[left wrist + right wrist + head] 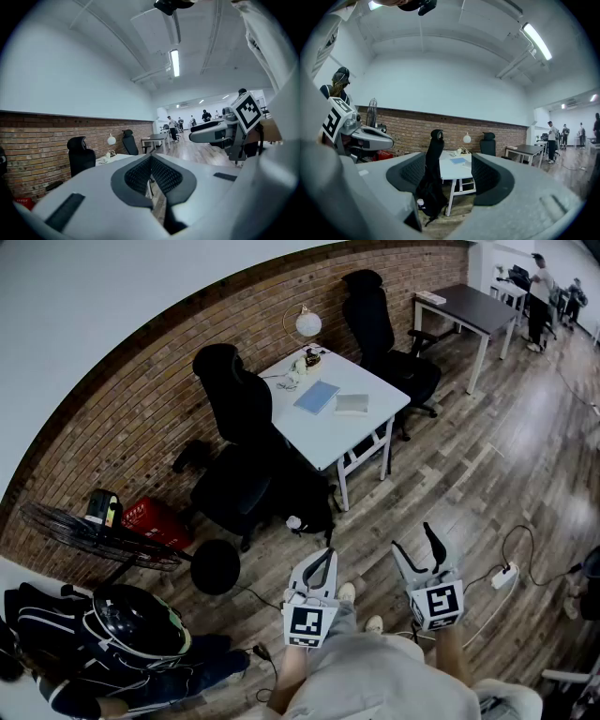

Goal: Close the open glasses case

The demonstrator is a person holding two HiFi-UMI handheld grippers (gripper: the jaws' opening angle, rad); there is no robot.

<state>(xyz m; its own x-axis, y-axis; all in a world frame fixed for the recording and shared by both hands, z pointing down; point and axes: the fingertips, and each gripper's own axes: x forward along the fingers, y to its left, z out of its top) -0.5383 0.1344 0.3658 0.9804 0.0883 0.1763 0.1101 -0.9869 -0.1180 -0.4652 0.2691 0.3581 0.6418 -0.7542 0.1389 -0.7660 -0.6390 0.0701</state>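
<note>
Left tongs (325, 559) are hanging clenched on nothing above the wooden floor (469, 493), with the right tongs (413, 542) beside them gaping and empty. Well ahead of both, a white desk (370, 423) is carrying a blue sheet (317, 397) and a pale grey flat thing (352, 404), possibly the glasses case; I cannot tell for certain.

Rough brick wall (141, 399), wood-plank floor (487, 493), smooth matt white table (330, 439)

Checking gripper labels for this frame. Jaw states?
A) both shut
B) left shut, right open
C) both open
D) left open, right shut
B: in its own view the left gripper has its pad tips meeting with nothing between them, while the right gripper has its jaws standing well apart and empty.
</note>
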